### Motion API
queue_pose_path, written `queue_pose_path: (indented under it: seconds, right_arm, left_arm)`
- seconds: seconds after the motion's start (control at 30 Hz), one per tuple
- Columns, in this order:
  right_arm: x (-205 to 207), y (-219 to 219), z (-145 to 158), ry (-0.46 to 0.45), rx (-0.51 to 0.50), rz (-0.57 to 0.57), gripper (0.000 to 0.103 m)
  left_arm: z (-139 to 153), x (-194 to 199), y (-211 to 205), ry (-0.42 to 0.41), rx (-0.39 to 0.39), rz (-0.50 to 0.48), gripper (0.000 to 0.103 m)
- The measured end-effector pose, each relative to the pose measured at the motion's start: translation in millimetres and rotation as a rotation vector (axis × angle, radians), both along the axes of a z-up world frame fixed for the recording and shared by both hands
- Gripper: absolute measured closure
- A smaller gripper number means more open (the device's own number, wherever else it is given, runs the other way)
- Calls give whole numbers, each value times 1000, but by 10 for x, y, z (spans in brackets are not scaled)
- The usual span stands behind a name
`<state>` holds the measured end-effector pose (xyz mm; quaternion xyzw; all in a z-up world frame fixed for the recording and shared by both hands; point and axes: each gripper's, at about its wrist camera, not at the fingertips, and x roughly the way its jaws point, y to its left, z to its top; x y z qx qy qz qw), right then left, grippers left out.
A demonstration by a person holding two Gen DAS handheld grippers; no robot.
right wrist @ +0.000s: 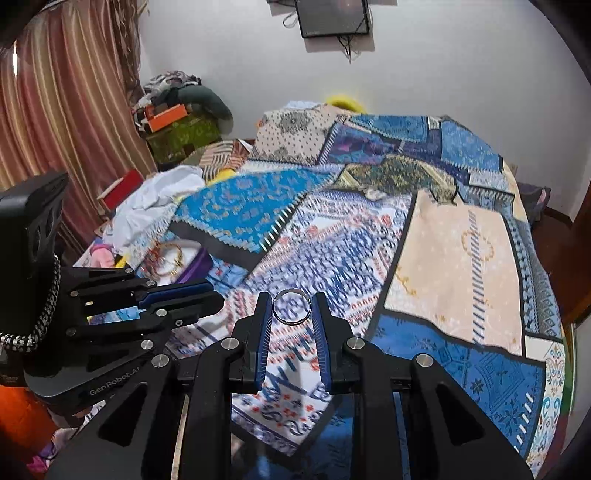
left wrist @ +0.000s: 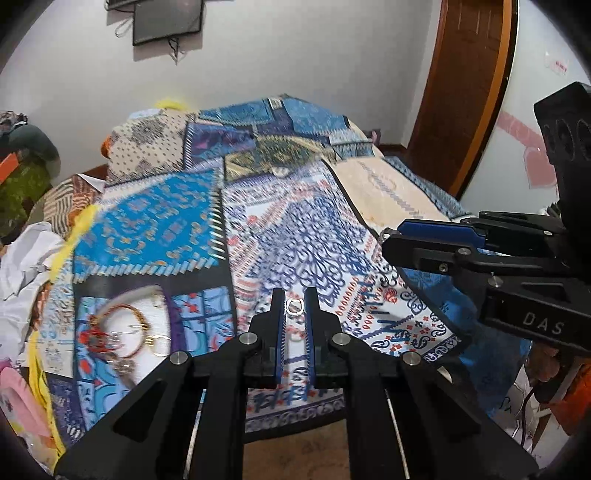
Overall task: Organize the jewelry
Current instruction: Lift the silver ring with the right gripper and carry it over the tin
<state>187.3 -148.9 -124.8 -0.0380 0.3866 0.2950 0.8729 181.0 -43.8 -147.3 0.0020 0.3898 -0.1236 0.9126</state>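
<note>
Over the near edge of the bed, both grippers tilt down toward the patterned bedspread (left wrist: 280, 229), side by side. Left gripper (left wrist: 294, 307): jaws narrow, pinching a small silver ring (left wrist: 294, 307) at the tips, clear of the cloth. Right gripper (right wrist: 291, 307): jaws a little wider, clamped on a larger silver ring (right wrist: 291, 306) held at the fingertips, its hoop facing the camera.

Left wrist view only: the right gripper seen side-on at right edge; brown door (left wrist: 465, 92) behind it; heap of bangles and earrings (left wrist: 122, 328) on the bedspread at left, well apart from both rings.

Right wrist view only: the left gripper side-on at left; striped curtain (right wrist: 62, 103) beyond; clutter stacked in the far corner. The bangle heap shows here small and blurred, behind the left gripper.

Far wall, both views: a dark screen (right wrist: 334, 18) with dangling cables.
</note>
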Motion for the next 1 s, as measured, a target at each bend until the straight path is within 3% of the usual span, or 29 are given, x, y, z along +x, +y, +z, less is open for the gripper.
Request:
queue_pose_path:
  seconds: [0.57,0.8,1.0]
  right_arm:
    - [-201,599,480,-119,59,65,83]
    - [-219,976,466,-115,69,124,83]
    - [-178,1207,322,-86,59,155,83]
  left_arm:
    - [553,-409,800,-183,-17,161,95]
    - [573,-472,1244,-210,-28,249,95]
    - [424,-465,1499,-182,-48,291,95]
